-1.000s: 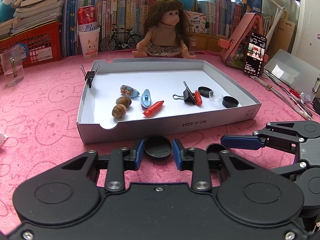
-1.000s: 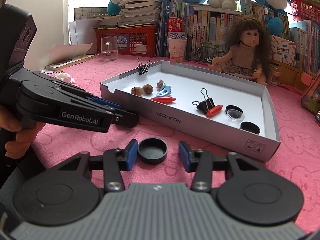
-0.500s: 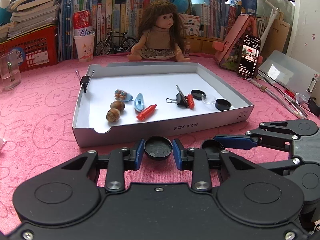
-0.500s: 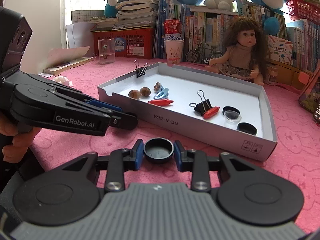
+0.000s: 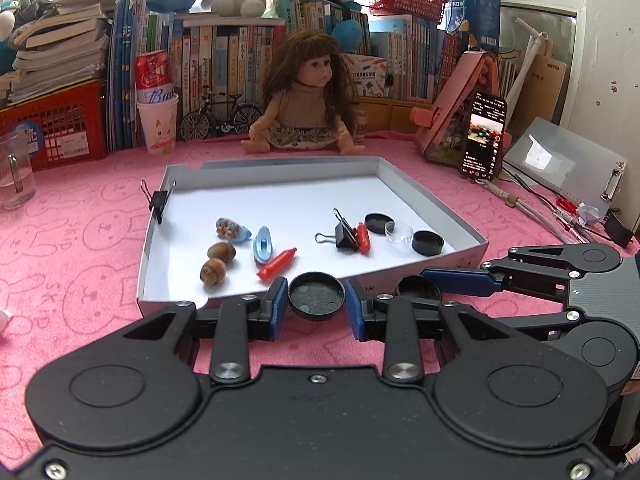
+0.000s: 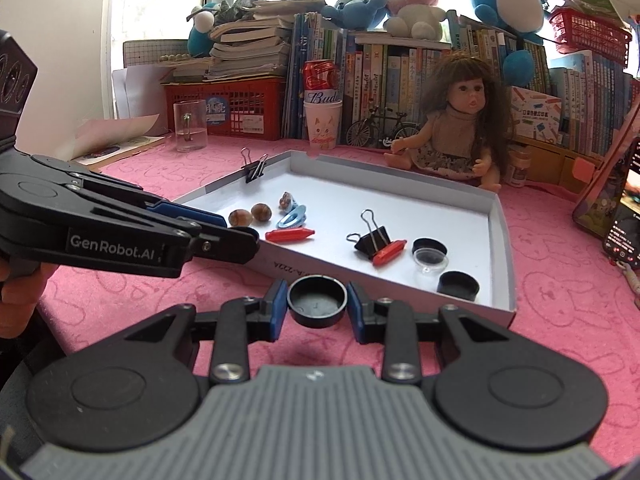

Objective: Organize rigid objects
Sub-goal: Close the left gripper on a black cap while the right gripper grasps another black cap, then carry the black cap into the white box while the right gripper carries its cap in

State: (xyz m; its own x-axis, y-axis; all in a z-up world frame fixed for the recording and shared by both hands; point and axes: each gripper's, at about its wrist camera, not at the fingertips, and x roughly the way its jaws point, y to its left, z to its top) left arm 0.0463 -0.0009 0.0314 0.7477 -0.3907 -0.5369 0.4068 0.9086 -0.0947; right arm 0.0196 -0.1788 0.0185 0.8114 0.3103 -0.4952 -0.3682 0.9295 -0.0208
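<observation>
My left gripper [image 5: 317,301] is shut on a round black cap [image 5: 316,294], hollow side up, held at the front wall of the white cardboard tray [image 5: 434,200]. My right gripper [image 6: 318,305] is shut on a second black cap [image 6: 317,300], just short of the tray's [image 6: 505,248] near wall. In the left wrist view the right gripper [image 5: 424,286] reaches in from the right with its cap [image 5: 418,287]. The right wrist view shows the left gripper [image 6: 240,240] coming in from the left. Inside the tray lie two brown nuts [image 5: 218,260], a blue clip [image 5: 264,244], red tubes [image 5: 278,264], a binder clip [image 5: 344,234], two black caps [image 5: 428,242] and a clear cap [image 5: 399,233].
A binder clip [image 5: 160,200] grips the tray's left wall. Behind the tray sit a doll [image 5: 304,108], a cup with a can [image 5: 158,120], a glass [image 5: 14,172], a red crate and books. A phone [image 5: 482,136], pens and a clipboard lie at the right on the pink cloth.
The right gripper's jaws have closed from a wider gap onto its black cap. Both grippers with their caps now stand a little higher and nearer the tray's front wall.
</observation>
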